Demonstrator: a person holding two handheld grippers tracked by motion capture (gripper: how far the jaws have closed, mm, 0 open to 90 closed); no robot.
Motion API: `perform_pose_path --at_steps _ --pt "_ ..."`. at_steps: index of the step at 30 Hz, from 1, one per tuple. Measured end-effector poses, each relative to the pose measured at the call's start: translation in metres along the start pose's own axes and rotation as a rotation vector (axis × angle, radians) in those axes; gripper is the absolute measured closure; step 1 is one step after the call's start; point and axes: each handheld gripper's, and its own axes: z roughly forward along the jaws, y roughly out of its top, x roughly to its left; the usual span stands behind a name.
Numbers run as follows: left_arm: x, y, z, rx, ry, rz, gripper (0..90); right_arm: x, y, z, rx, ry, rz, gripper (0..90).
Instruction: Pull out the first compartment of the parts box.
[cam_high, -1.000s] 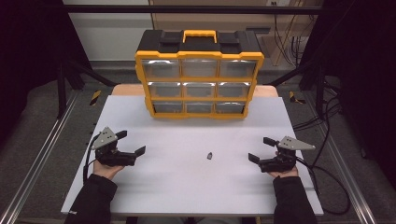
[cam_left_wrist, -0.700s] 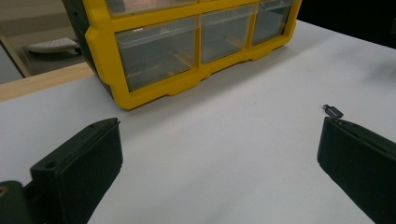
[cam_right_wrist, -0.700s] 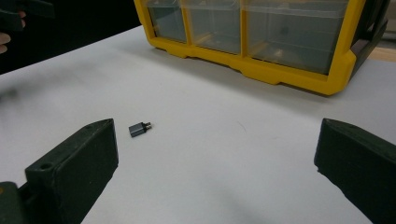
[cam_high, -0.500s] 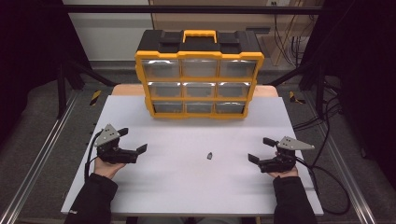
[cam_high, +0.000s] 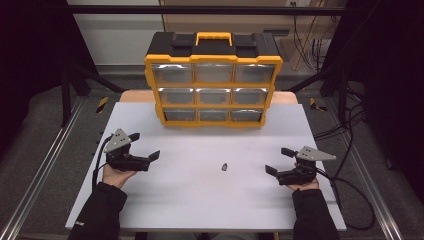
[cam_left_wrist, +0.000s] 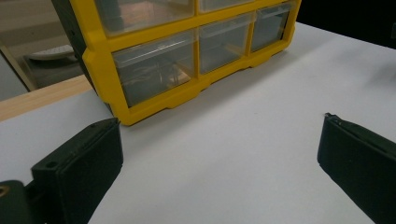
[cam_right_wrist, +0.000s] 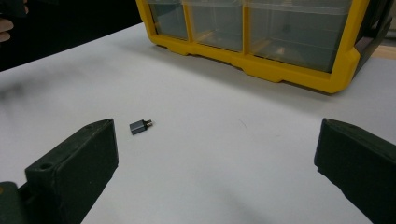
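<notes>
Tongs on our left (cam_high: 146, 146) sit over the near left part of the white tabletop (cam_high: 200, 210), released, with the two black jaws standing wide apart and nothing between them. In the left gripper view those jaws frame bare tabletop, and beyond them rises the lower left corner of the yellow plastic organizer box with clear drawers (cam_left_wrist: 187, 51). From the high view we see that box upright at the far middle of the tabletop, three rows of three drawers under a black lid with a yellow handle. Nearer to us, right of centre, lies the small dark grey adapter plug (cam_high: 225, 166), flat on the tabletop and touched by nothing. In the right gripper view it lies (cam_right_wrist: 140, 126) just beyond the left-hand jaw, its metal end pointing right. Our right tongs (cam_high: 279, 160) hover over the near right of the tabletop, likewise released, jaws wide apart, near the plug but apart from it.
</notes>
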Motion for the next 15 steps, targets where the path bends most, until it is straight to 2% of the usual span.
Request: perform_pose_path --at_steps 3,11,15 --pt "0.0 0.005 0.002 0.009 0.004 0.022 0.0 0.0 0.0 0.001 0.0 0.0 -0.002 0.2" --pt "-0.001 0.012 0.005 0.01 0.004 0.042 0.1 0.001 0.0 0.001 0.005 0.005 -0.005 0.2" --pt "-0.001 0.017 0.008 0.02 0.008 0.065 0.1 0.001 0.0 0.002 0.007 0.005 -0.005 0.2"
